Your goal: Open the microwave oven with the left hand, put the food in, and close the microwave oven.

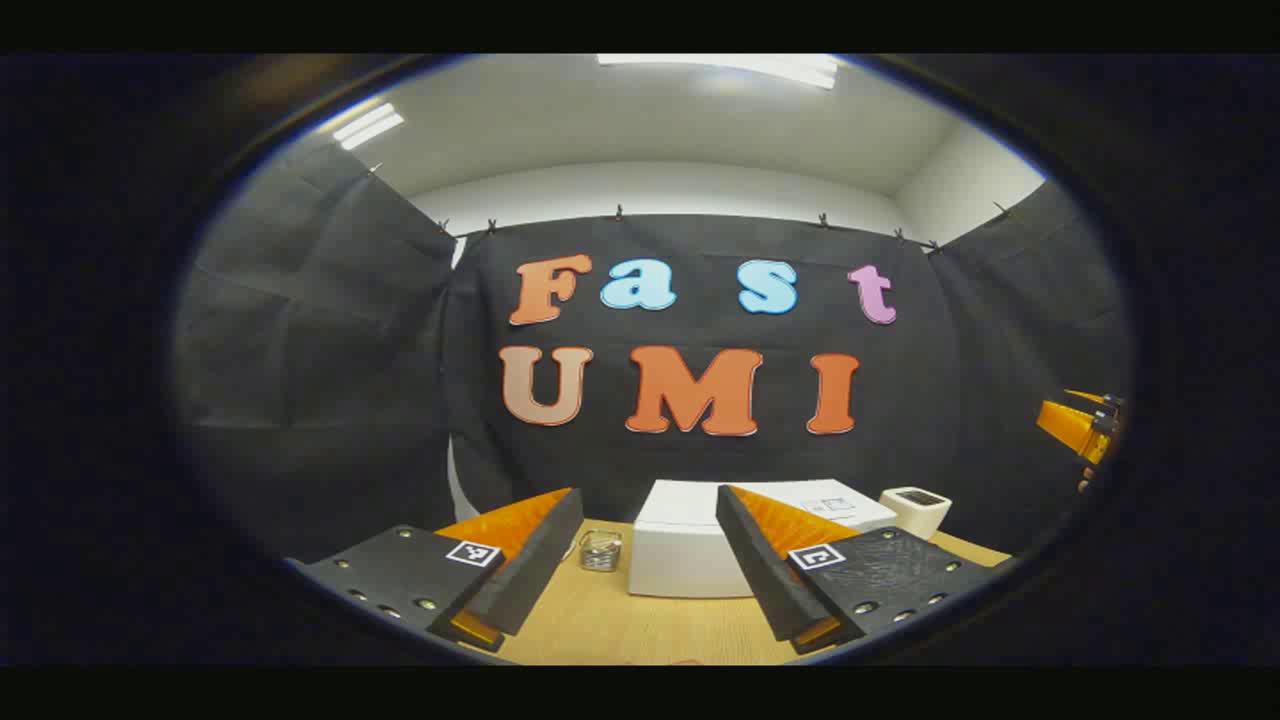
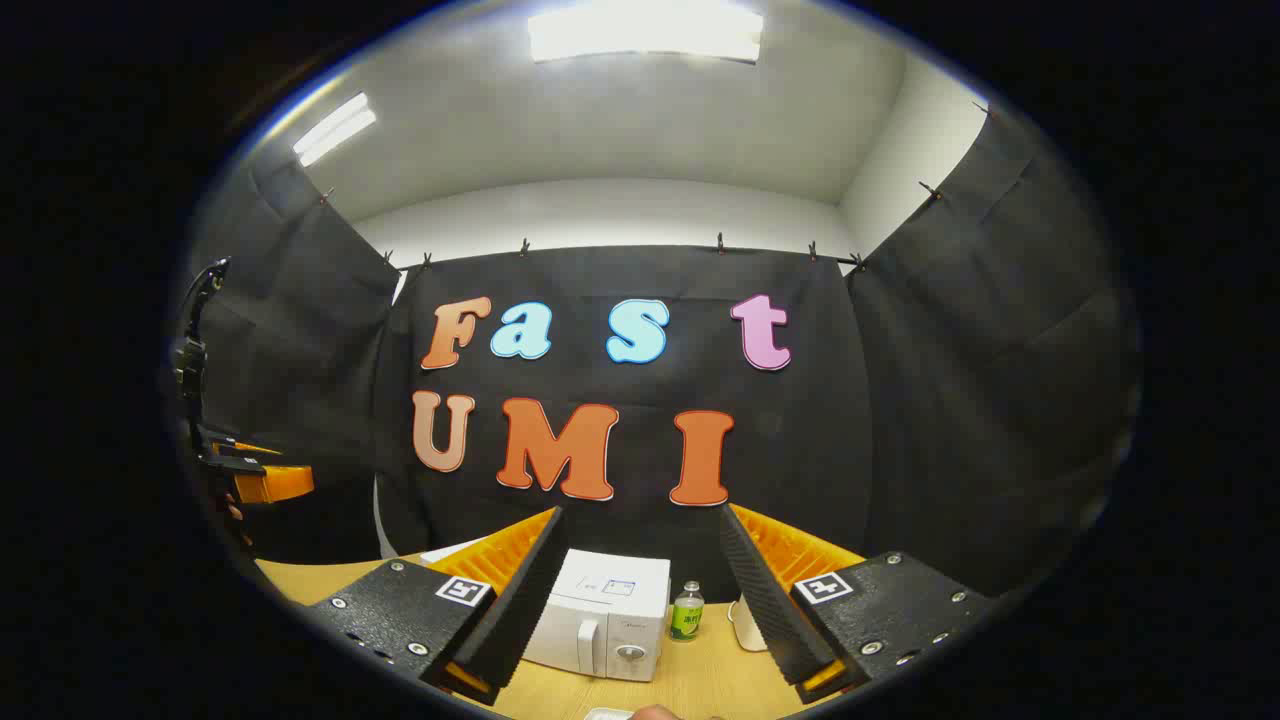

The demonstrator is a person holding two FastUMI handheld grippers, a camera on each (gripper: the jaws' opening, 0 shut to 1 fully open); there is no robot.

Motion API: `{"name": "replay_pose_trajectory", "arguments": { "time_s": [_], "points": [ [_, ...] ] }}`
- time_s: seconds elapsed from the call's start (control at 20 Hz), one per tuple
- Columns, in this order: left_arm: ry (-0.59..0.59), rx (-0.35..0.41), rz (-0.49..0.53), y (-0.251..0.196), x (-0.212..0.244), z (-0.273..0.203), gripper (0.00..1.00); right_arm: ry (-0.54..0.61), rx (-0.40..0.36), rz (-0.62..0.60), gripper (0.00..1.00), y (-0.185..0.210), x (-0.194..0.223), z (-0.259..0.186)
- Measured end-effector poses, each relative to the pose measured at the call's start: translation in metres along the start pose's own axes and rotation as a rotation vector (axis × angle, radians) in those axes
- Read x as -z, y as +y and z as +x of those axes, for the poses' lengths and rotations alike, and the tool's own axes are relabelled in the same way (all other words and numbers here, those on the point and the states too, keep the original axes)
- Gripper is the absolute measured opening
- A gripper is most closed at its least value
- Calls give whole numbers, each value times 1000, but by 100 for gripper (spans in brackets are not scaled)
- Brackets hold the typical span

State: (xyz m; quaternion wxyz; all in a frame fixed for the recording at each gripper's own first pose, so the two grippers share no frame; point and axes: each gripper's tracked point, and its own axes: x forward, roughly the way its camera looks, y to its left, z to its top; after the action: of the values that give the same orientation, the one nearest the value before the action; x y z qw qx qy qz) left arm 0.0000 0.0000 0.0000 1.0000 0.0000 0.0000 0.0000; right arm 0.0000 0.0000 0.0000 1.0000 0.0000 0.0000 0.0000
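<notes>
both the left gripper (image 1: 645, 560) and right gripper (image 2: 640, 600) gape wide, holding nothing. the microwave (image 2: 600, 615), low centre, looks closed, so opening seems not yet begun. next, the left must reach its handle (image 2: 588, 632).

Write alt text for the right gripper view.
A closed white microwave sits on a wooden table, seen between the right gripper's open jaws. A small green bottle stands just right of it.
</notes>
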Motion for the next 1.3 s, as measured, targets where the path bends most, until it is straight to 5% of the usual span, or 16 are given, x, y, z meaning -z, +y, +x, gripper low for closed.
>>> {"name": "replay_pose_trajectory", "arguments": {
  "time_s": [1.3],
  "points": [
    [-41,58,32,-34,-4,6,92,-32,24,-13,94,-31,-5,10]
  ]
}}
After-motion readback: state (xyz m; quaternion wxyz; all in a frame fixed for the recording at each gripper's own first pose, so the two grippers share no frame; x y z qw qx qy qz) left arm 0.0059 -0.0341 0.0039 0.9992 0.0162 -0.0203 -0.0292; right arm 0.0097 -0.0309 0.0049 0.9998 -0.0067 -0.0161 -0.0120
